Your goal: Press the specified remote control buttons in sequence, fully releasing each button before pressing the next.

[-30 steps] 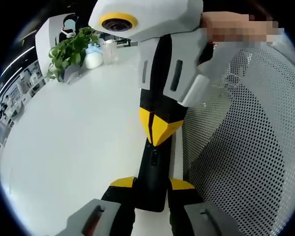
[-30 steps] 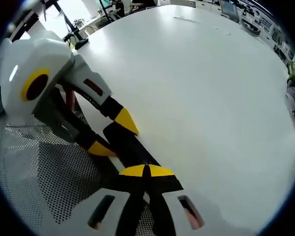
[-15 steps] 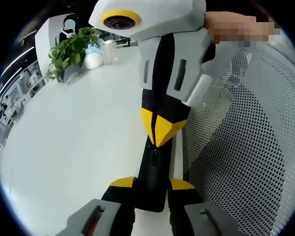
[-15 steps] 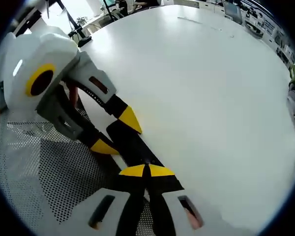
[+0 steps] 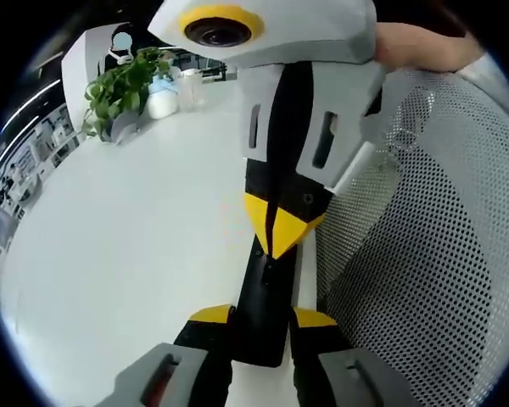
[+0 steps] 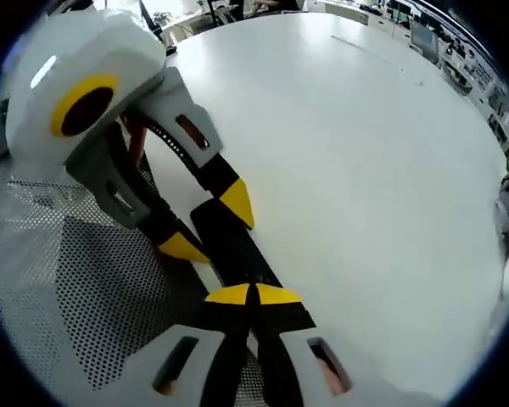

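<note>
Left gripper view: the black remote control (image 5: 263, 318) is gripped at its near end by the left tool (image 5: 261, 320), lying along the white desk (image 5: 127, 246) at the edge beside a mesh chair back (image 5: 424, 254); the right tool (image 5: 274, 227), tips pinched together, is planted on its upper face; a press looks in hand.

Right gripper view: the right tool (image 6: 253, 297) is seen closed to a point on the remote control (image 6: 233, 250); the left tool (image 6: 205, 222) clamps the far end; a clean lift-off is called for next before another button is sought.
</note>
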Tool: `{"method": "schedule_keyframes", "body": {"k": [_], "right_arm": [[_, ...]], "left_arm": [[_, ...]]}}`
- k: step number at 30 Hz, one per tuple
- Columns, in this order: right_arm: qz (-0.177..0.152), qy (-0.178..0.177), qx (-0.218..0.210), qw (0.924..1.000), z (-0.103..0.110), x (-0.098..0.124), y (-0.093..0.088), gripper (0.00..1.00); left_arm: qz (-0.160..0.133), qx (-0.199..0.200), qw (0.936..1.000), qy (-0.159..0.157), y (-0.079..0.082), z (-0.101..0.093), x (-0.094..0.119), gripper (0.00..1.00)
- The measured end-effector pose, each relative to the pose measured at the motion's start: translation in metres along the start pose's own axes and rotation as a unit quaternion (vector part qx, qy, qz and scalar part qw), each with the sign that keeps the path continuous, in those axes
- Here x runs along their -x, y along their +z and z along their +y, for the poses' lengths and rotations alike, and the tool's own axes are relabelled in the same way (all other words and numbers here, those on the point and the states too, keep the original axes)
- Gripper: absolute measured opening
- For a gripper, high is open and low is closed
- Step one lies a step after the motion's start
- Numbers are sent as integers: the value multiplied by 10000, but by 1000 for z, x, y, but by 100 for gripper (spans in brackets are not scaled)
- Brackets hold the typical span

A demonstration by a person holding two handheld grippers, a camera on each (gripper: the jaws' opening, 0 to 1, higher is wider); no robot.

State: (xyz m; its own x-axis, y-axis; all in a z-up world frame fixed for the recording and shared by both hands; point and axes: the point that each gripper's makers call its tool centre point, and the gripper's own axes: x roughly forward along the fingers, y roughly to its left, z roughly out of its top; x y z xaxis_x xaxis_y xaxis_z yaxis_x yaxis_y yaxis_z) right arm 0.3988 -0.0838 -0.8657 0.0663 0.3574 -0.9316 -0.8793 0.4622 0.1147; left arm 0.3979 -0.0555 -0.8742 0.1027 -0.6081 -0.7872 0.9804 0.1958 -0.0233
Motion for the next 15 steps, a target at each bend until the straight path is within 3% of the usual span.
{"method": "schedule_keyframes", "body": {"k": [9,15], "right_arm": [[-46,-331,345,9988,-8,-1,4,0],[-169,-433,258,9986,-15,-1,8,0]], "left_arm": [[-3,102,9999,109,1,4,1,25],[3,225,9996,176,0,7,2,24]]}}
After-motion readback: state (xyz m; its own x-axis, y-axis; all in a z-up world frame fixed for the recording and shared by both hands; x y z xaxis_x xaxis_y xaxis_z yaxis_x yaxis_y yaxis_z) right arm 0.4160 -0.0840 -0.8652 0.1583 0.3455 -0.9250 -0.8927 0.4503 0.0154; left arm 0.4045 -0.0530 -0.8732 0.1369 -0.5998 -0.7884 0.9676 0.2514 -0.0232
